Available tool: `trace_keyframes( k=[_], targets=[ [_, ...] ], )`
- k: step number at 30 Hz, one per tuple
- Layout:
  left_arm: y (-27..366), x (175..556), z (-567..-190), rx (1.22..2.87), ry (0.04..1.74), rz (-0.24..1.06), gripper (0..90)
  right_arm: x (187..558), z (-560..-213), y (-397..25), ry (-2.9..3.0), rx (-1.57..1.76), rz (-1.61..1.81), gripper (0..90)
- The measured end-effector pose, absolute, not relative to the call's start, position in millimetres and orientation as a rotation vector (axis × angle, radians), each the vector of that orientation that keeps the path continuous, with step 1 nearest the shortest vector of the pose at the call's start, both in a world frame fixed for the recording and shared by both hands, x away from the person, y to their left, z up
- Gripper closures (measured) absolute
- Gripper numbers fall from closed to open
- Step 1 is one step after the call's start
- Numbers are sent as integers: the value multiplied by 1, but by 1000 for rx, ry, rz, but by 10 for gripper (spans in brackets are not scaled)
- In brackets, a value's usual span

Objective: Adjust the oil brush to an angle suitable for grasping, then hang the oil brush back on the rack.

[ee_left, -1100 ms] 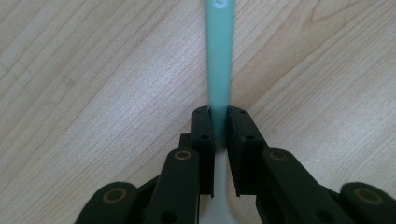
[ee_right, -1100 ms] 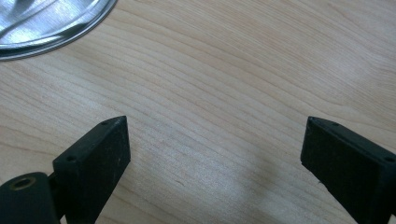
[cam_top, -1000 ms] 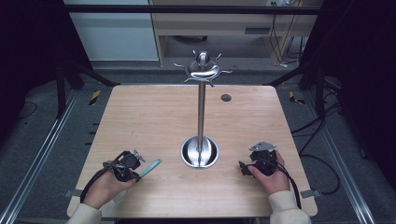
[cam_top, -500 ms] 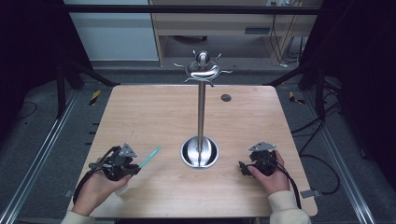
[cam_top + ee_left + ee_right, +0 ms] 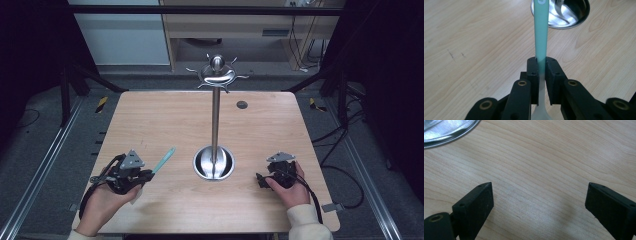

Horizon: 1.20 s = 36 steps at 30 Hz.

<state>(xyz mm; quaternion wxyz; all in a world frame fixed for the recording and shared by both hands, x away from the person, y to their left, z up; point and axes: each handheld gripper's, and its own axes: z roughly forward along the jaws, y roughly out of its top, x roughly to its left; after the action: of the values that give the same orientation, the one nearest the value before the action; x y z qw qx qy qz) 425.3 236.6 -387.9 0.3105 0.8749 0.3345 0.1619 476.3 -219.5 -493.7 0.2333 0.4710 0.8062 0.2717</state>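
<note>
L gripper (image 5: 145, 174) sits at the near-left part of the wooden table (image 5: 165, 115), held in the person's left hand (image 5: 102, 207). Its 2 jaws are clamped on a teal-handled utensil (image 5: 163, 160); can't tell if it's a spoon or a spatula. In the left gripper view the L gripper (image 5: 541, 68) pinches the handle where the teal fades to a pale, whitish stretch. The teal-handled utensil (image 5: 541, 27) runs straight out from between the pads, away from the claw, its far end over the rim of the stand's round steel base (image 5: 571, 15). The pale end widens behind the jaws, toward the hand. In the high view the handle points far-right, toward the base (image 5: 214, 163), tip near it but not touching; whether it's off the table isn't clear.

R gripper (image 5: 260, 180) is at the near-right, in the right hand (image 5: 290, 187), just right of the base and apart from it. In the right gripper view the R gripper (image 5: 537, 200) has its jaws wide apart, with bare wood between them and an edge of the steel base (image 5: 449, 131) at top left.

Steel utensil stand (image 5: 215, 115) rises mid-table, hooked crown (image 5: 217, 74) on top. Small dark round spot (image 5: 242, 105) lies on the far side of the table, right of the pole.
</note>
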Motion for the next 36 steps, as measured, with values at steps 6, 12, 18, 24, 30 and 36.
trace_keyframes(
  k=[6, 12, 18, 24, 30, 36],
  targets=[
    [237, 422, -377, 2274, 867, 453, 817, 476, -494, -219, 2216, 1290, 744, 88],
    [234, 422, -369, 2254, 858, 466, 817, 476, -494, -219, 2214, 1290, 751, 88],
    [230, 420, -357, 2224, 830, 492, 817, 476, -494, -219, 2215, 1289, 751, 88],
    [226, 416, -346, 2196, 791, 521, 818, 476, -493, -219, 2215, 1288, 752, 87],
    [223, 412, -335, 2155, 752, 555, 818, 476, -492, -219, 2215, 1285, 752, 87],
    [220, 412, -327, 2103, 733, 558, 818, 476, -492, -220, 2213, 1284, 756, 87]
  ],
)
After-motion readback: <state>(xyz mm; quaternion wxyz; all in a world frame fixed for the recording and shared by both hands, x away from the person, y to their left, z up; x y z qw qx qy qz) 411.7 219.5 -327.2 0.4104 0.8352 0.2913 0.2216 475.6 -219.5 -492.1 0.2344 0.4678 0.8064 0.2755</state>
